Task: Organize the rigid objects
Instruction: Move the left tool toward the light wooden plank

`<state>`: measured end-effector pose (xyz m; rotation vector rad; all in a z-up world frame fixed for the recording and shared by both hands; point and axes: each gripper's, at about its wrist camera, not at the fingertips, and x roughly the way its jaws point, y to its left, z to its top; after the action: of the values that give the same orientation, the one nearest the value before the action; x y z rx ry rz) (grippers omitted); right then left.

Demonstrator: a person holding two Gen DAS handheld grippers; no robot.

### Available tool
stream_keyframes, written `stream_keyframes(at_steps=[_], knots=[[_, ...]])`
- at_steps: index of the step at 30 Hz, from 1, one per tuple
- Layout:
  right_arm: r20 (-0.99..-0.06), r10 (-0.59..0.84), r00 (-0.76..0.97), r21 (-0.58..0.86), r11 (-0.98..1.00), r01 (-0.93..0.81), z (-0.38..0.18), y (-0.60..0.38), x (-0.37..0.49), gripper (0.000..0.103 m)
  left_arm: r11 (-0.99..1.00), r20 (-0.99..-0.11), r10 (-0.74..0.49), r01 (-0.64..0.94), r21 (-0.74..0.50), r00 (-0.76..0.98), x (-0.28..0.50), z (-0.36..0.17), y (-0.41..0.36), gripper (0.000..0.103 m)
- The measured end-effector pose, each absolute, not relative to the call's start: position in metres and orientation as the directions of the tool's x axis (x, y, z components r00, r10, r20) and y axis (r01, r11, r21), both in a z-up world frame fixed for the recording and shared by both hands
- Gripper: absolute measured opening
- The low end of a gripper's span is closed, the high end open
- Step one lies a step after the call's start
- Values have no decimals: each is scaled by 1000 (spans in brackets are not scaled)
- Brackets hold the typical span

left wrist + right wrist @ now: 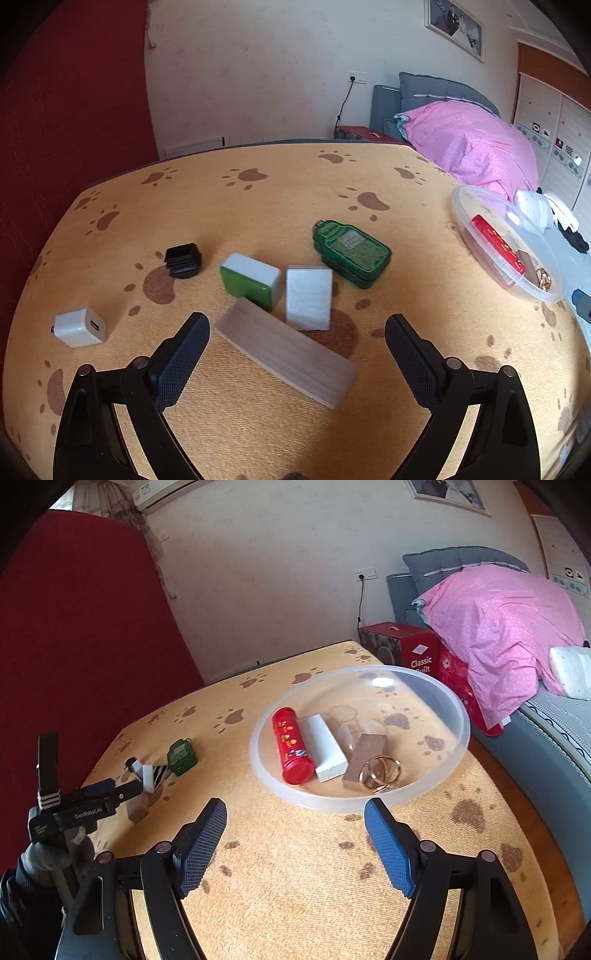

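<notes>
The bench (258,424), covered in an orange cloth with brown paw prints, has bare room toward its far edge and in front of both tools. A clear round plastic bowl (458,716) sits near the right edge, beside a bed with a pink quilt (509,627); a red curtain (66,110) hangs on the left. The left tool (297,343) is spread wide with nothing pinched, hovering over a pale wooden block (288,354) that lies flat. Beyond it lie a green-and-white tile (251,280), a white block (308,295), a green bottle-shaped tin (351,253), a black ribbed cap (183,260) and a white charger cube (79,326). The right tool (295,834) is also spread and empty, just short of the bowl, which holds a red tube (291,746), a white bar (325,749), a brown block (364,757) and gold rings (380,773).
</notes>
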<state>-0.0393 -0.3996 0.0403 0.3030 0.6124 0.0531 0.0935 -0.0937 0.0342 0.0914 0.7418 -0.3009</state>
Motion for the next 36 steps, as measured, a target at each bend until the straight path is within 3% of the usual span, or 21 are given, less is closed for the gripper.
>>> stream_keyframes(at_steps=[12, 28, 36], knots=[[-595, 192, 781, 304, 953, -3, 33, -375, -43, 81, 941, -718, -290, 325, -94, 633, 121, 19, -75, 97], [-619, 200, 759, 297, 955, -8, 29, -358, -44, 81, 890, -749, -343, 452, -66, 567, 116, 16, -89, 97], [-633, 201, 748, 296, 955, -7, 27, -350, -42, 81, 875, -766, -311, 484, 0, 562, 110, 12, -96, 97]])
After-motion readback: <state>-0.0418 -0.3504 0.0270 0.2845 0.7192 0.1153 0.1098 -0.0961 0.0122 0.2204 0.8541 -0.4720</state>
